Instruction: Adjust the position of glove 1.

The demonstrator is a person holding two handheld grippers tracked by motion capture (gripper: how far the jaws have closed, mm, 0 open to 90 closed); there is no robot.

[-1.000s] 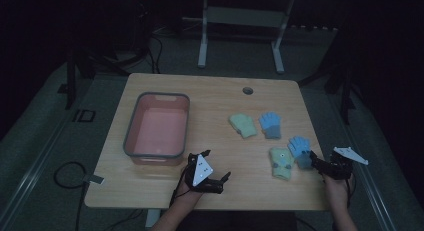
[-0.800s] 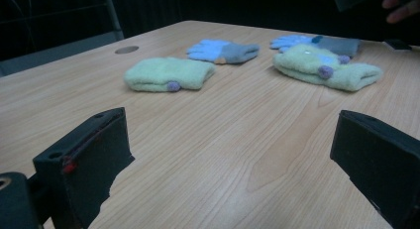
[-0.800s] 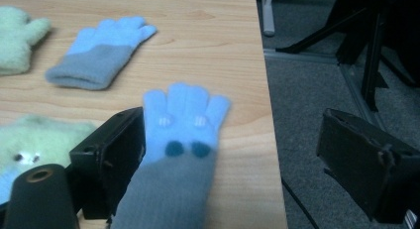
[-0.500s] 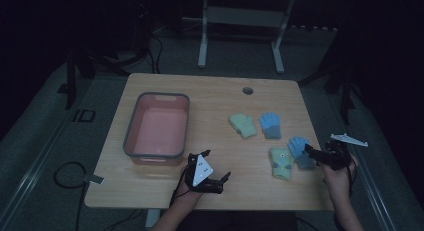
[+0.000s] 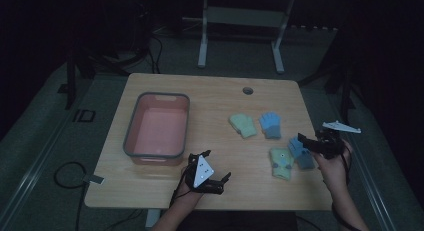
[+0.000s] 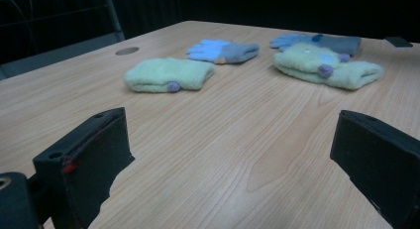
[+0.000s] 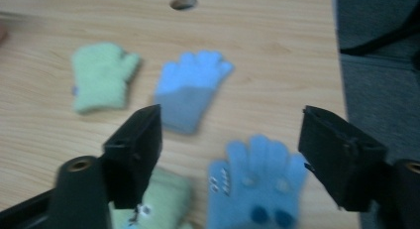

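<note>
Four small gloves lie on the right half of the wooden table (image 5: 215, 98): a green one (image 5: 243, 125), a blue one (image 5: 270, 124), a green one with patches (image 5: 281, 163) and a blue one with dots (image 5: 300, 153). My right gripper (image 5: 306, 143) hovers over the dotted blue glove (image 7: 257, 184). Its jaws (image 7: 230, 125) have just been closing a little but stand open with nothing between them. My left gripper (image 5: 217, 165) rests low at the front edge, open and empty (image 6: 233, 130), and faces the gloves, with the plain green one (image 6: 168, 74) nearest.
A pink bin with a grey rim (image 5: 162, 94) stands on the left half of the table, just beyond my left gripper. A round cable hole (image 5: 248, 90) sits near the far edge. The table's right edge runs close to my right hand.
My right gripper has risen off the table beside the dotted blue glove and drifted a little to the left. The gloves and my left gripper have not moved.
</note>
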